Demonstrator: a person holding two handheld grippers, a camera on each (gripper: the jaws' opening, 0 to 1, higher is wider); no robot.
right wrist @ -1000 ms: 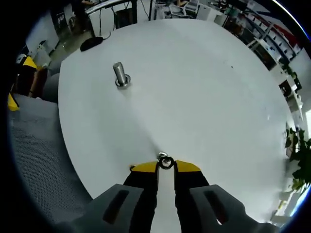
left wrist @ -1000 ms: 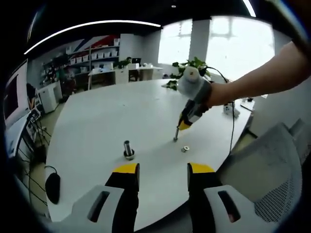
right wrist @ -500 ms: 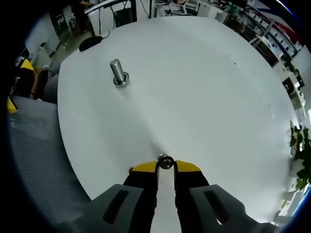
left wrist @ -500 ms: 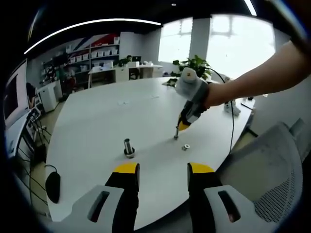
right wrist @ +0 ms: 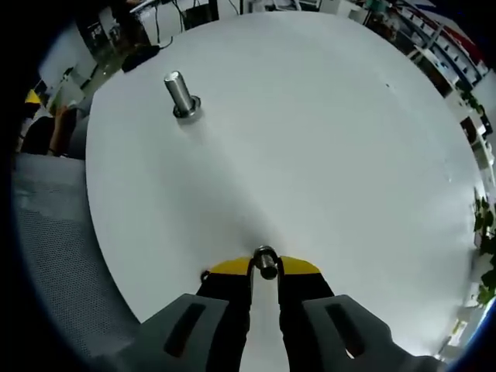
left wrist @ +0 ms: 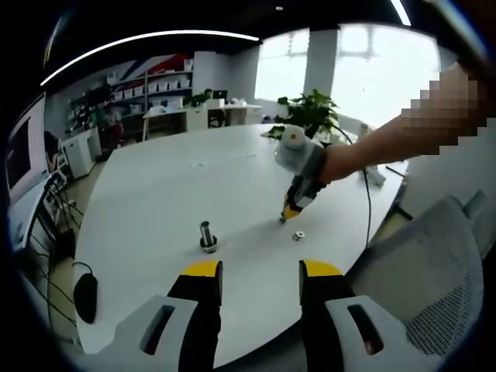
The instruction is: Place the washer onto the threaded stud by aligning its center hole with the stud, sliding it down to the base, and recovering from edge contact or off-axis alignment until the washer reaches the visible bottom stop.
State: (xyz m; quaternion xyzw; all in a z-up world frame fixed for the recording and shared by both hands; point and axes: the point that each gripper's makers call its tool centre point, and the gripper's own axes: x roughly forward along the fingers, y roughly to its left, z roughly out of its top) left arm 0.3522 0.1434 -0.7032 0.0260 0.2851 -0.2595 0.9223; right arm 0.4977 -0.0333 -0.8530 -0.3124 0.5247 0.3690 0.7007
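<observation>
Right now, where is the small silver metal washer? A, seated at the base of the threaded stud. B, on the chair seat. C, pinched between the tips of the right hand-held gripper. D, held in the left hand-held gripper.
C: the small silver metal washer sits pinched between the yellow tips of the right hand-held gripper, well away from the upright steel threaded stud on the round white table.

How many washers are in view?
2. One small metal washer is pinched in the right gripper; a second metal ring, seemingly a washer, lies on the white round table beside that gripper. Others could be hidden.
</observation>
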